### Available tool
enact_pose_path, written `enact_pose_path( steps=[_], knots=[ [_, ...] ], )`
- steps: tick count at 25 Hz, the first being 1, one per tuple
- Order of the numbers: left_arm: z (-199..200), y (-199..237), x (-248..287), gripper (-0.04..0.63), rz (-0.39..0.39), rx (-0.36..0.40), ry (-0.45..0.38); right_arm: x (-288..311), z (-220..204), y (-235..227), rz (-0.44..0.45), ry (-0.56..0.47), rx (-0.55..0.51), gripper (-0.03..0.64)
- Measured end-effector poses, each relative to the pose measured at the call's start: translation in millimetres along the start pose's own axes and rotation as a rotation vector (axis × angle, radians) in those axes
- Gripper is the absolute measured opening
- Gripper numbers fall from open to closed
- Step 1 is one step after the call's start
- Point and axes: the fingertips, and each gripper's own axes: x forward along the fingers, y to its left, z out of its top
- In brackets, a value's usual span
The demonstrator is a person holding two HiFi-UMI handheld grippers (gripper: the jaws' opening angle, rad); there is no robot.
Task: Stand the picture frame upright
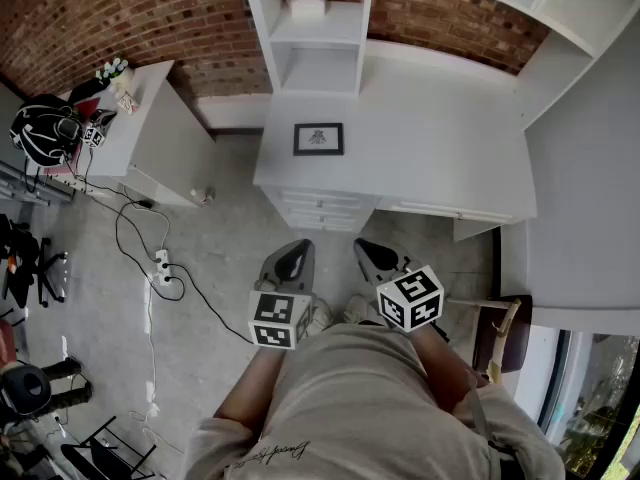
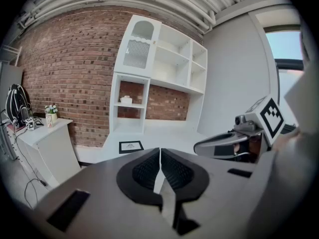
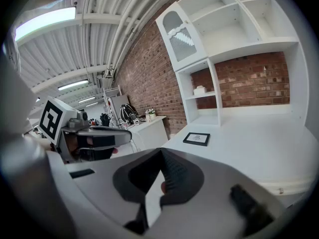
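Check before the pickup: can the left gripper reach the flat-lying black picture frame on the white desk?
Probably yes: the black picture frame lies alone near the white desk's front edge; nothing blocks the shut left gripper.

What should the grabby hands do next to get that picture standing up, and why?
Probably step closer and reach toward the picture frame. It lies flat on the white desk, while the left gripper and right gripper hang shut, empty and well short of it.

Head view steeply down; gripper views low, forward, toward shared picture frame [image 1: 318, 139].
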Motion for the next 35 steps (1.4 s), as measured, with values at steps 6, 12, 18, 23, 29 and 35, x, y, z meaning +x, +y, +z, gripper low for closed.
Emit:
enact_pose_path(
  steps=[6, 12, 18, 23, 29, 35],
  knots=[
    [-6, -7, -6, 0.02, -0.002, -0.007, 0.003, -7, -4, 6, 0.006, -0.003, -0.007, 0.028],
    [-6, -8, -13, 0.02, -0.009, -0.001, -0.006, -9, -5, 12, 0.0, -0.013, 0.014, 0.028],
    [-8, 0, -23, 0.02, -0.01, 0.001, -0.014, -6, -6, 21, -0.015, -0.033, 0.049, 0.029],
    [-12, 9, -32, 0.02, -0.022, 0.003, -0.018, -2, -7, 31, -0.03, -0.039, 0.058, 0.029],
    [-18, 20, -45, 0.02, -0.044, -0.003, -0.016, 8, -17, 51, -0.036, -0.012, 0.058, 0.029],
    [-18, 32, -49, 0.02, -0.043, -0.011, -0.024, 19, -14, 61, -0.022, -0.006, 0.043, 0.029]
  ],
)
